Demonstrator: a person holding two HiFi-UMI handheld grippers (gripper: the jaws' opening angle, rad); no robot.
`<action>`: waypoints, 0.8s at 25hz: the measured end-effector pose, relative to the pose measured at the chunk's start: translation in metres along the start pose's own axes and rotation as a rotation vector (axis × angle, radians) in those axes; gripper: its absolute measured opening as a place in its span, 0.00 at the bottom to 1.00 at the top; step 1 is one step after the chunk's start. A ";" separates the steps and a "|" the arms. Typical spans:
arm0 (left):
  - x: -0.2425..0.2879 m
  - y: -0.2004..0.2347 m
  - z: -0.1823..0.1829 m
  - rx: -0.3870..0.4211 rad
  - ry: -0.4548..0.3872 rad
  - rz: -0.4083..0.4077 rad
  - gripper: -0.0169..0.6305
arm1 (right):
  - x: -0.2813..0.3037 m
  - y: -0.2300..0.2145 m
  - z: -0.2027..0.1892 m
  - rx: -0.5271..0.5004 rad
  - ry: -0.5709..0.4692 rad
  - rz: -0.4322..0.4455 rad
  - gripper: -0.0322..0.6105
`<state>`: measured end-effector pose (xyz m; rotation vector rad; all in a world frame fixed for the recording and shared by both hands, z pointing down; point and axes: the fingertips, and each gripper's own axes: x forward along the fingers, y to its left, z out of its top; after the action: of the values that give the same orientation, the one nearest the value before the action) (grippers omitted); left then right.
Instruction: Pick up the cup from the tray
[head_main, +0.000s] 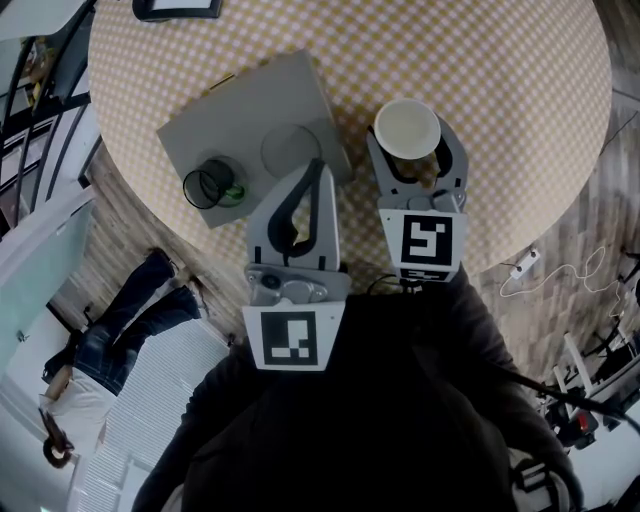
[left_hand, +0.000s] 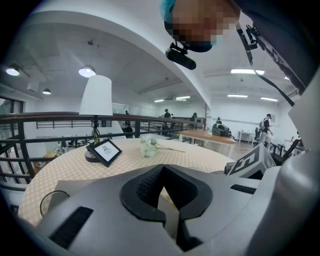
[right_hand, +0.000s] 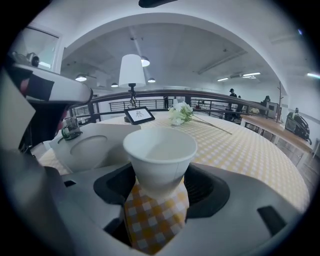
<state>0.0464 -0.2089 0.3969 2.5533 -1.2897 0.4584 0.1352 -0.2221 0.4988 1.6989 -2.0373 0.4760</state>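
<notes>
A white paper cup (head_main: 407, 128) stands upright between the jaws of my right gripper (head_main: 412, 150), which is shut on it just right of the grey tray (head_main: 250, 105). In the right gripper view the cup (right_hand: 160, 152) fills the middle, with my right gripper (right_hand: 162, 177) clamped round its lower part above the checked cloth. The tray (right_hand: 97, 145) shows a bare round recess (head_main: 290, 150) and a glass cup (head_main: 213, 183) at its left end. My left gripper (head_main: 318, 168) hangs over the tray's near edge, shut and holding nothing; its tips (left_hand: 163, 168) meet.
The round table (head_main: 520, 90) carries a yellow checked cloth. At its far side stand a photo frame (right_hand: 139, 115), a lamp (left_hand: 96, 95) and white flowers (right_hand: 180, 114). A railing (left_hand: 45, 120) runs behind the table. A person (head_main: 110, 330) is on the floor to the left.
</notes>
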 end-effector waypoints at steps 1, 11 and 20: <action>-0.001 0.000 -0.001 0.000 0.000 -0.001 0.03 | 0.000 0.000 -0.002 0.007 0.006 -0.002 0.52; -0.006 0.000 -0.006 0.008 0.011 -0.001 0.03 | 0.002 0.000 -0.010 -0.020 0.018 -0.029 0.52; -0.015 0.001 -0.003 0.010 0.000 0.010 0.03 | -0.002 -0.001 -0.019 -0.013 0.067 -0.033 0.52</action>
<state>0.0366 -0.1974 0.3935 2.5563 -1.3034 0.4679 0.1382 -0.2107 0.5132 1.6838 -1.9580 0.5007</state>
